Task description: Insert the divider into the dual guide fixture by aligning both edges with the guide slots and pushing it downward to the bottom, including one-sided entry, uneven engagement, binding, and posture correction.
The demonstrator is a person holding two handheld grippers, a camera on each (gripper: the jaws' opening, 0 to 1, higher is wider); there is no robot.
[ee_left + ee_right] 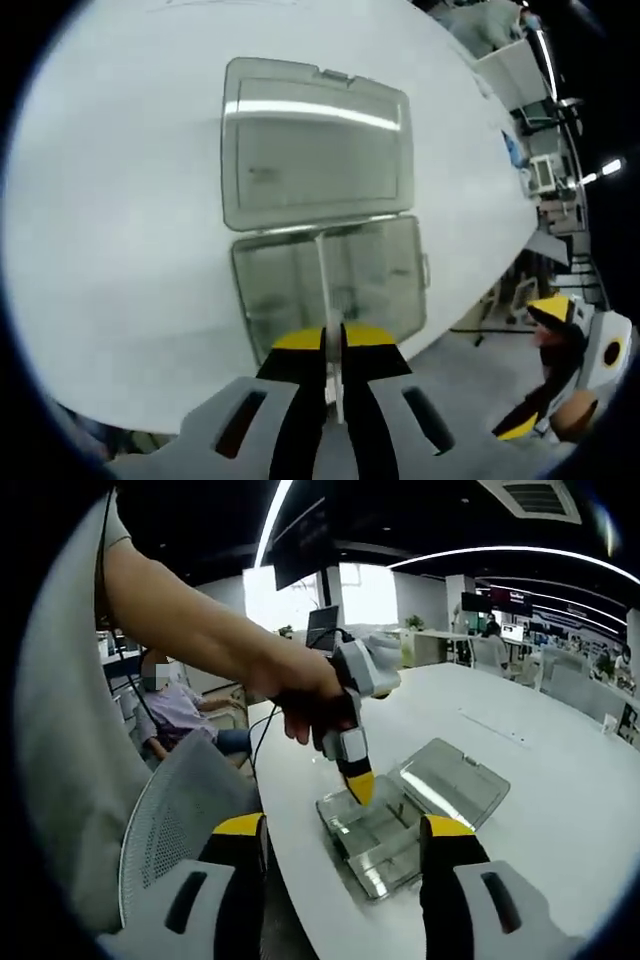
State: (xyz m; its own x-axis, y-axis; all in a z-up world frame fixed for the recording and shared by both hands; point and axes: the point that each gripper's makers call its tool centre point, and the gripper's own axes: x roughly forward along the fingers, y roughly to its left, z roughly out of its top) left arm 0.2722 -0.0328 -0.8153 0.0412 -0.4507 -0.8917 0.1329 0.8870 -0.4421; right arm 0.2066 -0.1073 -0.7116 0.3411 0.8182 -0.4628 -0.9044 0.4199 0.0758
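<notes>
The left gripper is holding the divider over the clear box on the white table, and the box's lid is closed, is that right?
Not quite: the lid is open, lying flat on the white table behind the clear box, as the left gripper view shows. The left gripper does hold the divider over it.

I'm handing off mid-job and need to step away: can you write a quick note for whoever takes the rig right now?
Left claw: shut on the divider, a thin clear plate held on edge over the open clear box's tray. In the right gripper view it is poised over the tray.
Right claw: open, holding nothing, held back off the white table edge.
Box: lid lies flat, hinged open beside the tray.
Done: divider picked up and brought to the tray.
Left: whether either edge is in its guide slot cannot be told; align both edges and push down to the bottom.
</notes>
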